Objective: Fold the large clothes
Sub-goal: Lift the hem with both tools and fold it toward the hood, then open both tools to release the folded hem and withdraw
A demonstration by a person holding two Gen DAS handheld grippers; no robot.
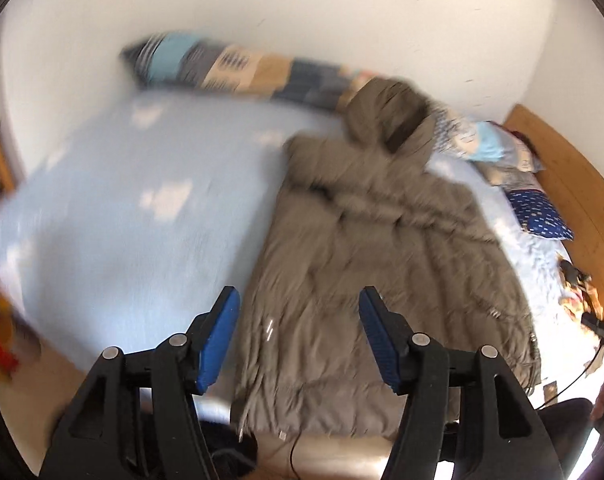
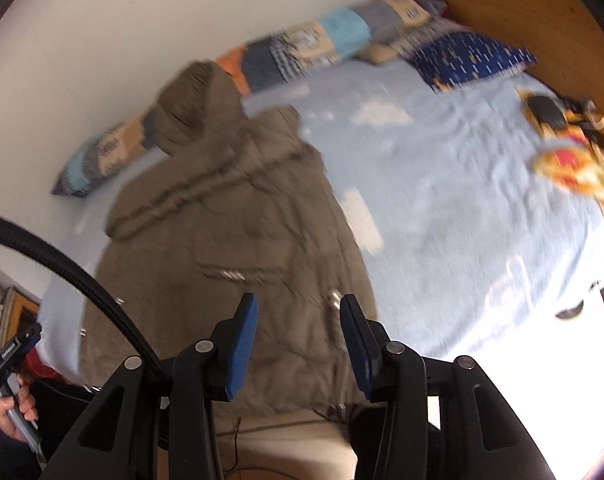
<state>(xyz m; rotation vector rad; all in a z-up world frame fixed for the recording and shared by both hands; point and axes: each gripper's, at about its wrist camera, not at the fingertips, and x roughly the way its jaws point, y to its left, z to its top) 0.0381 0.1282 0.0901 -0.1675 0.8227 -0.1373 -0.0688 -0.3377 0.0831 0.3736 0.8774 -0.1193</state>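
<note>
Jacket [image 1: 366, 248] first: it's a big olive-brown hooded puffer, lying flat on the light blue bed sheet [image 1: 133, 200], filling the centre and lower middle of both wrist views, with its hem at the near edge of the bed and the hood at the far end.

Closest to the lens, the left gripper [image 1: 299, 300] sits at the bottom of its frame with the blue pads spread apart and nothing between them, hanging above the jacket's lower part, not touching it. Same deal with the right gripper [image 2: 297, 308]: pads parted, empty, above the hem area. A black hose [image 2: 61, 256] curves through the lower left of the right view, and down in that corner a hand [image 2: 13, 412] grips a handle.

Farther up, the hood [image 1: 390, 120] rests against a long patchwork pillow [image 1: 221, 64] that runs along the white wall. A dark blue dotted cushion [image 2: 470, 60] sits at the upper right of the right view, next to the wooden headboard [image 2: 522, 12]. Both frames are pretty blurry, so finer details are a wash.
</note>
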